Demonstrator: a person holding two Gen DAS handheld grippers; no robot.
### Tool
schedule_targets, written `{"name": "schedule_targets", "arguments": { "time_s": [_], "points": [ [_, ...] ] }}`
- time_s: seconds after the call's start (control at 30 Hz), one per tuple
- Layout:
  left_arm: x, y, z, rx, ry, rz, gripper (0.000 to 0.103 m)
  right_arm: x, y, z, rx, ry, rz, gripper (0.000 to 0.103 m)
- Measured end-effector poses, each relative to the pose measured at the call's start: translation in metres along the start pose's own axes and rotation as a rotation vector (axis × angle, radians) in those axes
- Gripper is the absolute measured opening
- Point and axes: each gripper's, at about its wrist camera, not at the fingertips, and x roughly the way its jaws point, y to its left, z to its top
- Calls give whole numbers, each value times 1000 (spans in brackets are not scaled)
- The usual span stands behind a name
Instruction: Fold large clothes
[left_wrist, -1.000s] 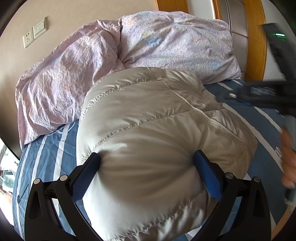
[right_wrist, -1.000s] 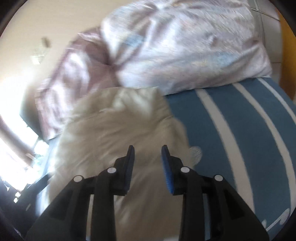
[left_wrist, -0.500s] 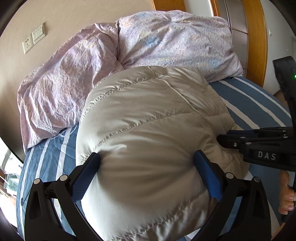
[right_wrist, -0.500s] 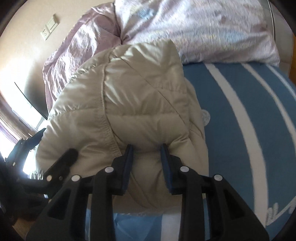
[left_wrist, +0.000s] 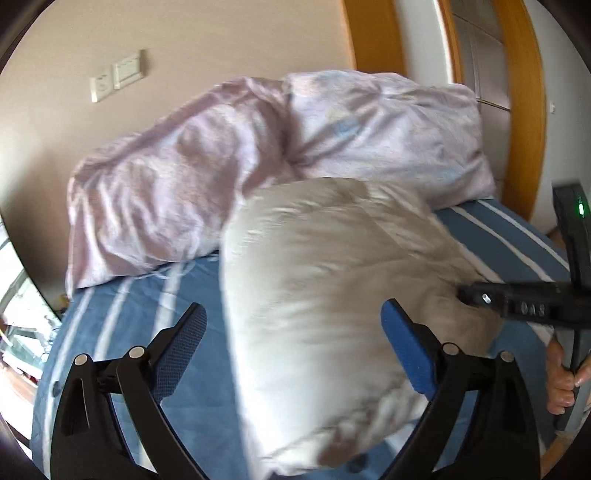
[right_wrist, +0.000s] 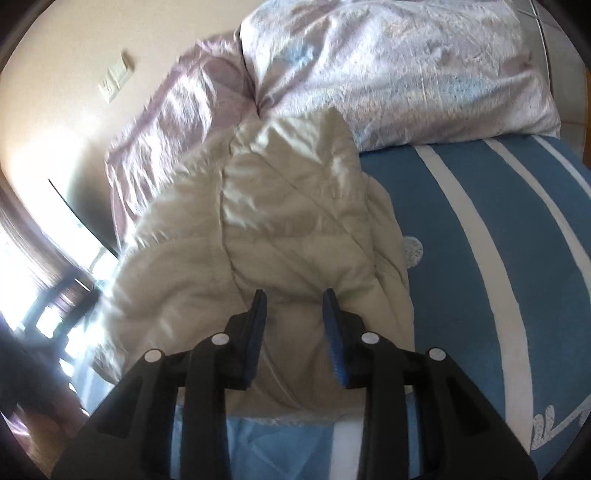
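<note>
A beige quilted puffer jacket (left_wrist: 332, 295) lies folded into a thick bundle on the blue striped bed sheet (right_wrist: 480, 258). My left gripper (left_wrist: 291, 306) stands wide open just in front of it. Its left finger is over bare sheet and its right finger is beside the jacket's near right part. My right gripper (right_wrist: 293, 295) has its jaws a narrow way apart, tips down on the near end of the jacket (right_wrist: 288, 221), with fabric lying between them. In the left wrist view the right gripper (left_wrist: 463, 295) pokes into the jacket's right side, held by a person's hand (left_wrist: 561, 380).
Two lilac pillows (left_wrist: 369, 129) (left_wrist: 166, 184) lie at the head of the bed, touching the jacket's far end. Behind them are a beige wall with sockets (left_wrist: 118, 74) and a wooden door frame (left_wrist: 524, 110). A bright window is at the left.
The left gripper has drawn back and risen, so its left finger is off the jacket. The right gripper has come down onto the jacket's near right side.
</note>
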Motion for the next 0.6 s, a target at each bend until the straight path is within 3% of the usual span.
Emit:
{"name": "schedule_targets", "arguments": {
  "time_s": [0.07,0.17,0.3,0.4,0.53,0.6],
  "points": [
    [15,9,-2,-12,51,29,96,9,-9,0,46,28,24,31],
    [20,18,-6,-82,78,-23,97,20,-22,-1,78,42,61,28],
    [0,24,-5,-136,34,-77,97,12,-22,1,84,37,37,26],
    [-22,28,-8,-145,-13,-78,102,-9,-7,-3,36,-9,2,38],
    [-43,32,-14,-158,-51,-73,102,-25,5,-9,20,-44,4,39],
    [-51,34,-18,-173,-56,-78,102,-21,4,-13,18,-25,-40,39]
  ]
}}
